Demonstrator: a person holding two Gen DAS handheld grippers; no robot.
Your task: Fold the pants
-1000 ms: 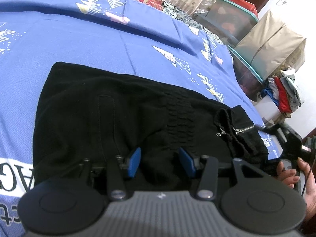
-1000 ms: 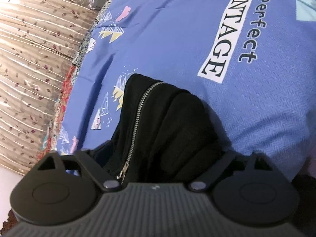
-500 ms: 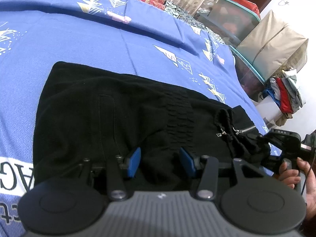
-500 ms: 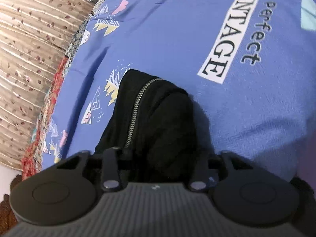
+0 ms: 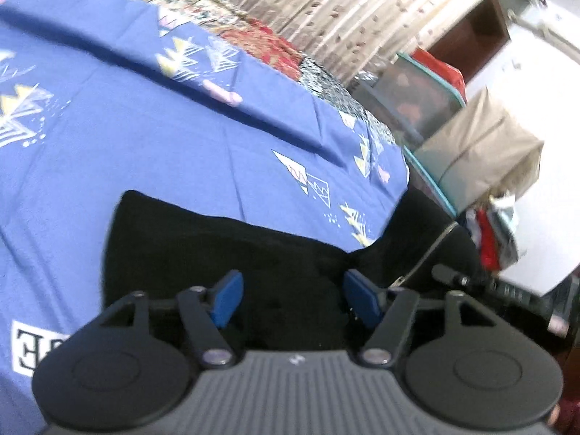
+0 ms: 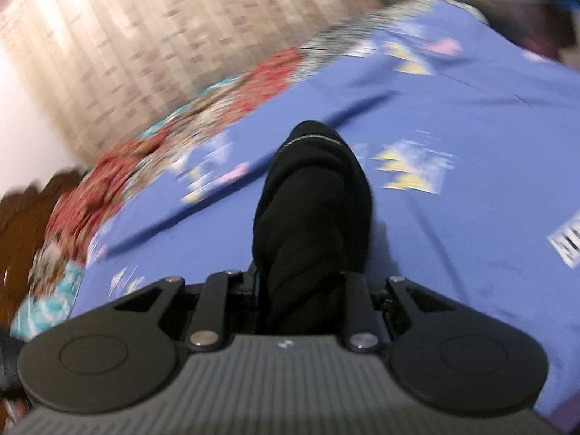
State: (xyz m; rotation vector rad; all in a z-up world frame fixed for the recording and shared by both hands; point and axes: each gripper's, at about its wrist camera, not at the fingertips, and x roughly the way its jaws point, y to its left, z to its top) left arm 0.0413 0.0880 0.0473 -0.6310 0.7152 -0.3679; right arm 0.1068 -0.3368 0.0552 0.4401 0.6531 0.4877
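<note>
Left wrist view: my left claw (image 5: 291, 295), half closed over the black pants (image 5: 224, 253) a second ago, is now opening, its blue pads (image 5: 226, 302) spread well apart above the cloth and gripping nothing. The pants lay flat across the bed (image 5: 108, 152) a moment back; now their zipped end (image 5: 431, 243) rises at the right of the picture, hoisted clear of the blue sheet, while the rest stays flat on the bed just ahead of the left claw. More of the curtain (image 5: 326, 7) and the far corner of the room shows than before, since the view has tipped upward.

Right wrist view: my right claw (image 6: 301, 290), half open around the bunched cloth a second ago, is closing and now clamps a thick fold of pants (image 6: 311, 210) between its jaws. The zipper (image 6: 311, 140) that ran down the fold's left side now arcs over its top, and the whole picture has rolled, the bed's printed lettering (image 6: 567, 241) having swung from upper right to the right edge.

The bed wears a blue sheet with yellow and white triangle prints; a red patterned quilt (image 6: 108, 181) edges its far side before a pale leaf-print curtain. At the bed's end stand clear storage bins (image 5: 420, 105), a tan fabric case (image 5: 482, 148) and a heap of clothes (image 5: 496, 232). Both pictures are motion-blurred. Both claws point forward and somewhat downward over the bed, the right one carrying its bunch above the sheet.
</note>
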